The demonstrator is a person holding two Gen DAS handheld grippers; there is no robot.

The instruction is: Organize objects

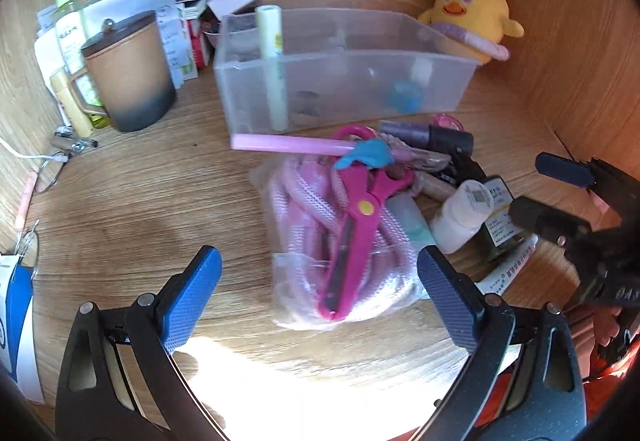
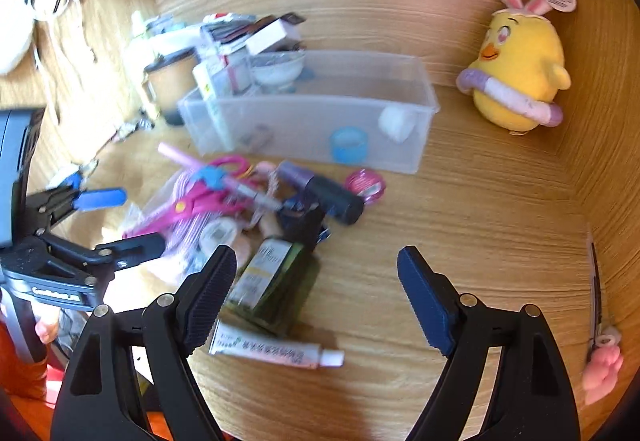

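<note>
A clear plastic bin [image 1: 440,97] [image 2: 400,149] stands at the back of the wooden desk, holding a pale tube [image 1: 274,69], a blue cap [image 2: 349,145] and a white item. In front lies a pile: pink scissors [image 1: 360,225] on a bagged pink cord [image 1: 304,217], a pink straw [image 1: 288,143], a dark bottle [image 2: 332,197], a green box [image 2: 272,281] and a white tube [image 2: 276,351]. My left gripper [image 1: 320,293] is open just before the scissors. My right gripper [image 2: 316,293] is open above the green box and the white tube.
A yellow plush chick [image 1: 476,13] [image 2: 520,77] sits at the back right corner. A brown lidded mug [image 1: 128,73], a spray bottle [image 1: 68,21] and stacked papers and boxes [image 1: 180,13] stand at the back left. Wooden walls close the back and right side.
</note>
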